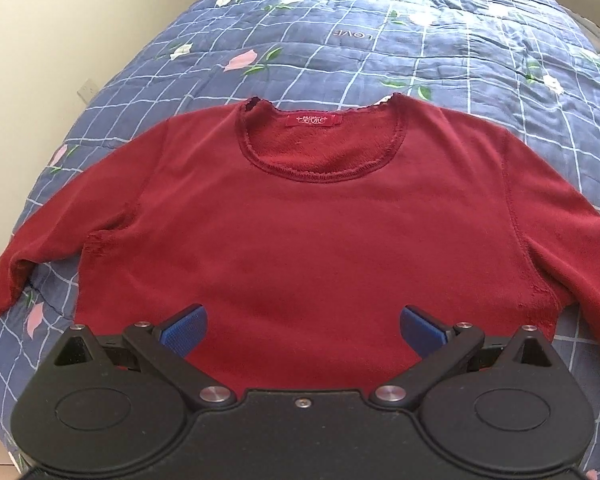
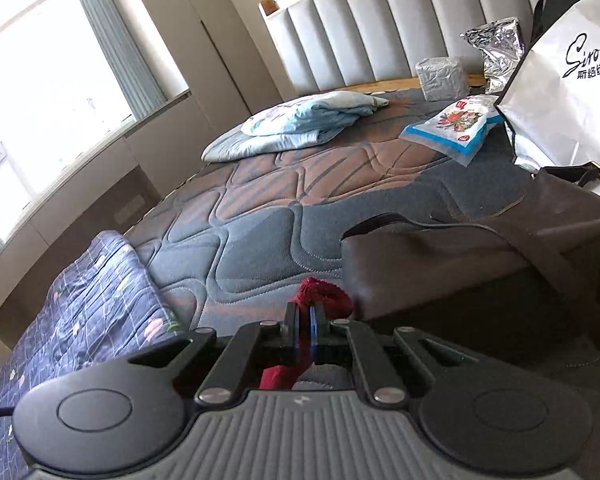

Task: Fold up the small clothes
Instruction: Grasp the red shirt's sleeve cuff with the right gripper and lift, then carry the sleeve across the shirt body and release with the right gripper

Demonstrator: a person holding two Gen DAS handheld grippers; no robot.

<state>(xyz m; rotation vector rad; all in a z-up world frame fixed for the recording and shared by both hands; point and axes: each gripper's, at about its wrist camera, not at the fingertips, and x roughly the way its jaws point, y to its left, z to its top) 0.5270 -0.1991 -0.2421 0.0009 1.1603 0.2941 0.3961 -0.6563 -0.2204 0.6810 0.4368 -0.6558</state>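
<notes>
the red top [image 1: 300, 232] lies face up and spread flat on the blue checked quilt [image 1: 440, 52], neckline away from the camera, both sleeves splayed out to the sides. the left gripper [image 1: 304, 332] hovers over the hem with its blue pads [image 1: 186, 330] released and spread wide, nothing between them. over on the other side, the right gripper [image 2: 305, 330] is clenched on a bunch of the same red fabric [image 2: 324, 296], probably a sleeve end, though the view does not settle which part, and it looks out across the bare mattress [image 2: 260, 220]. the cloth looks fleecy, light and completely limp, so it should drape and sag wherever it is lifted. best holds look like seams, cuffs and hem corners, pinched through both layers so the back does not slide away.
</notes>
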